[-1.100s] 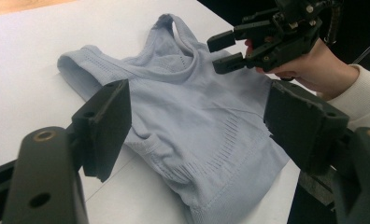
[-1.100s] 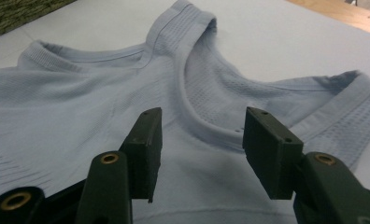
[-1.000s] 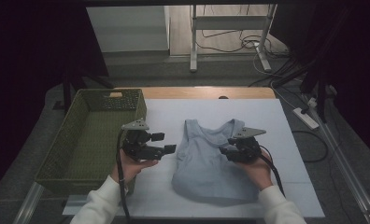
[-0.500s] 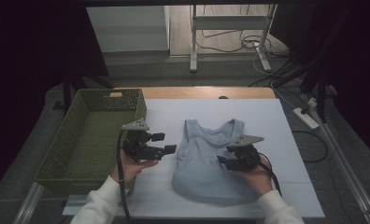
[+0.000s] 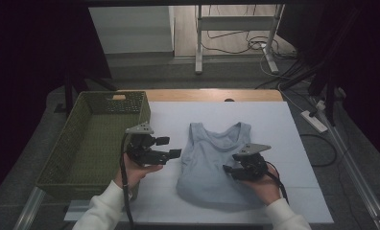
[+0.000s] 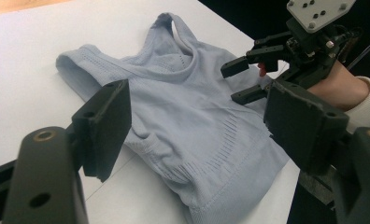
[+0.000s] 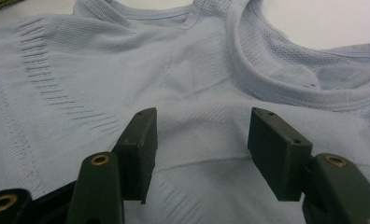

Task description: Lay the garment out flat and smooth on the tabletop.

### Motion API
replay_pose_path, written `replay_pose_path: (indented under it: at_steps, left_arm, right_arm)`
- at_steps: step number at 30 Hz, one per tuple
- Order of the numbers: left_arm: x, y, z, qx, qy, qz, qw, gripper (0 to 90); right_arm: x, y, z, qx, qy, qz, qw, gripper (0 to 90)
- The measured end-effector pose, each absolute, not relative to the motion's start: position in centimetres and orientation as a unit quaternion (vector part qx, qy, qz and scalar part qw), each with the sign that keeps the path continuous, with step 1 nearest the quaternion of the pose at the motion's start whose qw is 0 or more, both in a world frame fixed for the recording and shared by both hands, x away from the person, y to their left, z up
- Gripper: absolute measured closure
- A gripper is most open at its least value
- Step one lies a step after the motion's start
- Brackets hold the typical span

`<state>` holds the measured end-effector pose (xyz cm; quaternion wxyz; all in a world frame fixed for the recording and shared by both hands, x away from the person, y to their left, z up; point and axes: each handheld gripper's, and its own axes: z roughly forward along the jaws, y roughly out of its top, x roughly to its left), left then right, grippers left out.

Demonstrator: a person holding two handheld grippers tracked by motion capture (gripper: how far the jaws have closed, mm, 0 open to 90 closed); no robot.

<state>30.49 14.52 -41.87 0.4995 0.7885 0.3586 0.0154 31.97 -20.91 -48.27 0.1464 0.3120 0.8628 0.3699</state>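
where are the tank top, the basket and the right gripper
tank top [image 5: 212, 163], high view, middle of its pale blue front
basket [image 5: 89, 108], high view, its left wall
right gripper [image 5: 228, 170], high view, midway between its open fingertips

We are finding no readable text, label, brand, number or sign anywhere in these views.

basket [image 5: 89, 143] blocks left; mat [image 5: 303, 143] right free.
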Motion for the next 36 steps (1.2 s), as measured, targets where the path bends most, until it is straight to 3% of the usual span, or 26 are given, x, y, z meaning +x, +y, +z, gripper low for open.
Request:
replay_pose_path:
  at_steps: [14,27,31,36]
  left_arm:
    - [30.5,14.5,-41.9,0.789,0.358,0.016,0.499,24.2]
    - [30.4,14.4,-42.0,0.791,0.356,0.016,0.497,24.2]
    - [30.4,14.3,-42.0,0.792,0.355,0.016,0.496,24.2]
    - [30.4,14.2,-42.1,0.793,0.355,0.015,0.494,24.2]
  right_arm:
    - [31.5,-20.2,-47.8,0.302,0.862,0.385,0.132,40.6]
    - [31.4,-18.4,-50.3,0.301,0.894,0.303,0.137,40.4]
    - [31.7,-18.4,-50.8,0.315,0.895,0.292,0.124,48.5]
    - [31.8,-18.4,-50.8,0.315,0.895,0.295,0.113,65.9]
